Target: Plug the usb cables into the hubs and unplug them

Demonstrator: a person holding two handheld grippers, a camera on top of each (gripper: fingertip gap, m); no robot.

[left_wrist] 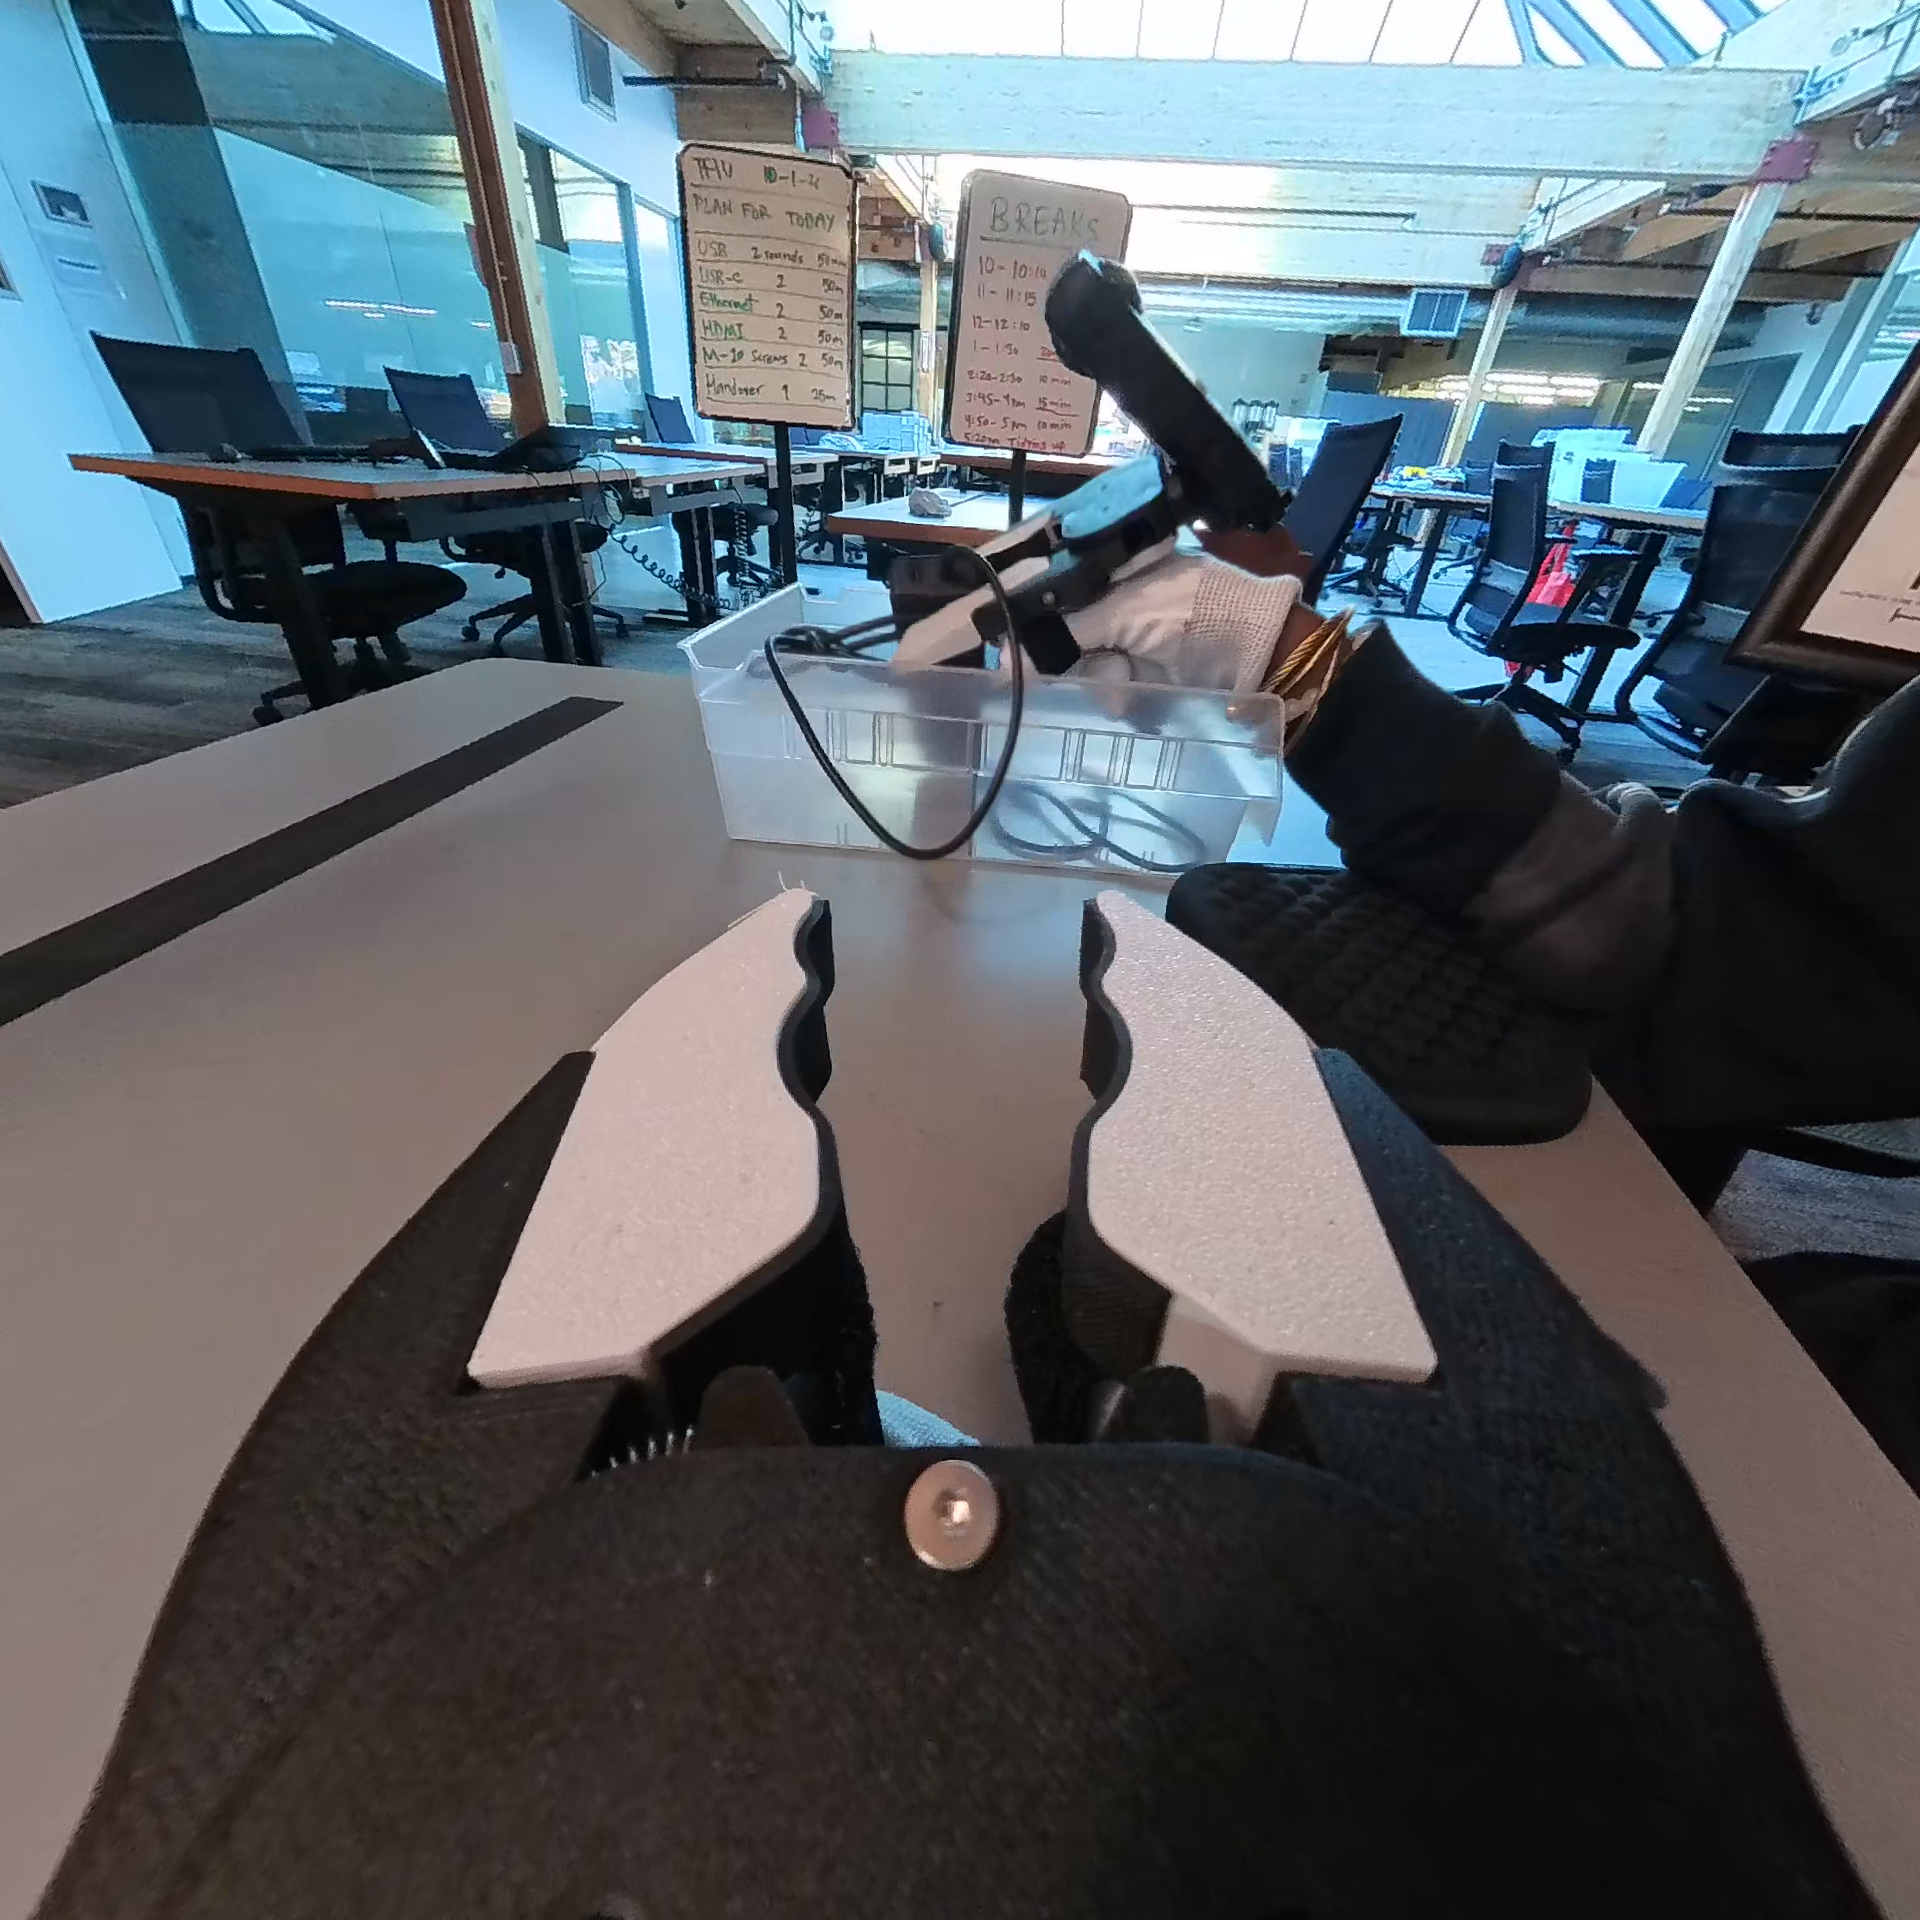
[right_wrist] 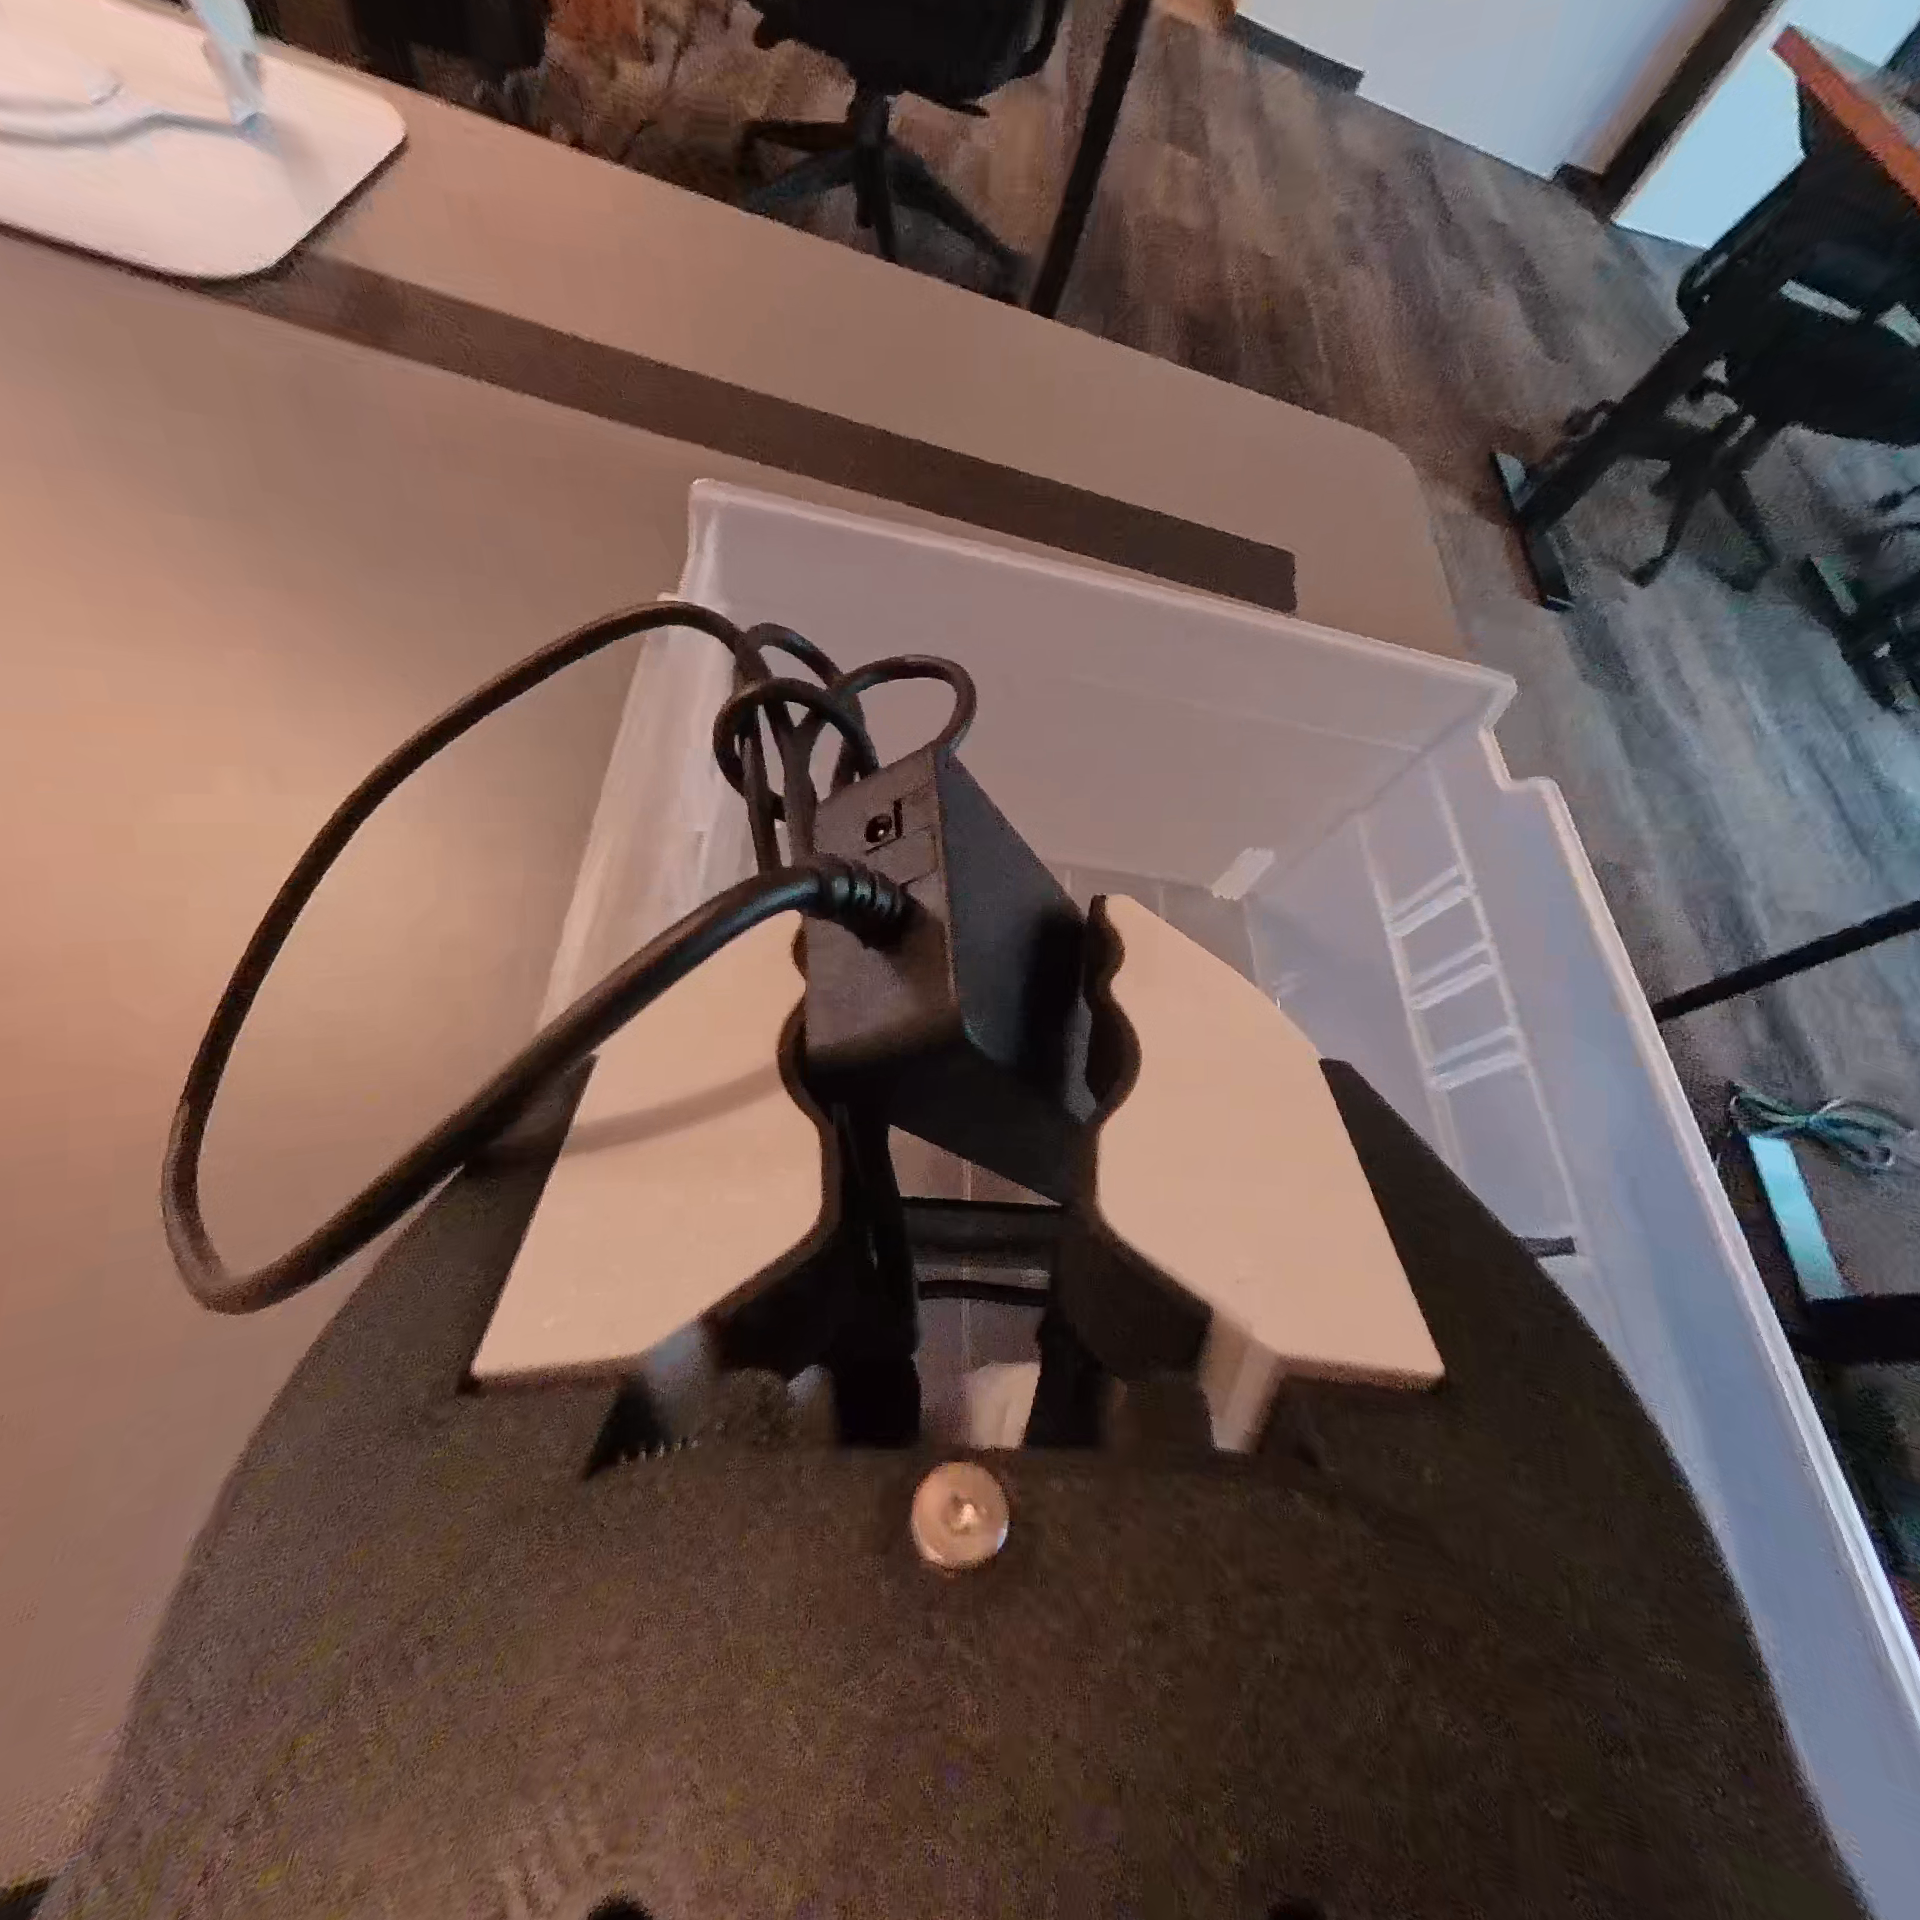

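Observation:
My right gripper is shut on a black USB hub and holds it above a clear plastic bin. The hub's black cable loops out to the left and back toward the bin. In the left wrist view the right gripper hangs over the bin, held by a gloved hand, with the cable dangling down the bin's front. More black cable lies coiled inside the bin. My left gripper is open and empty, low over the grey table.
A black mesh chair armrest and a dark sleeve lie at the table's right edge. A dark strip crosses the table on the left. A white stand base sits at the far corner. Two whiteboards stand behind the bin.

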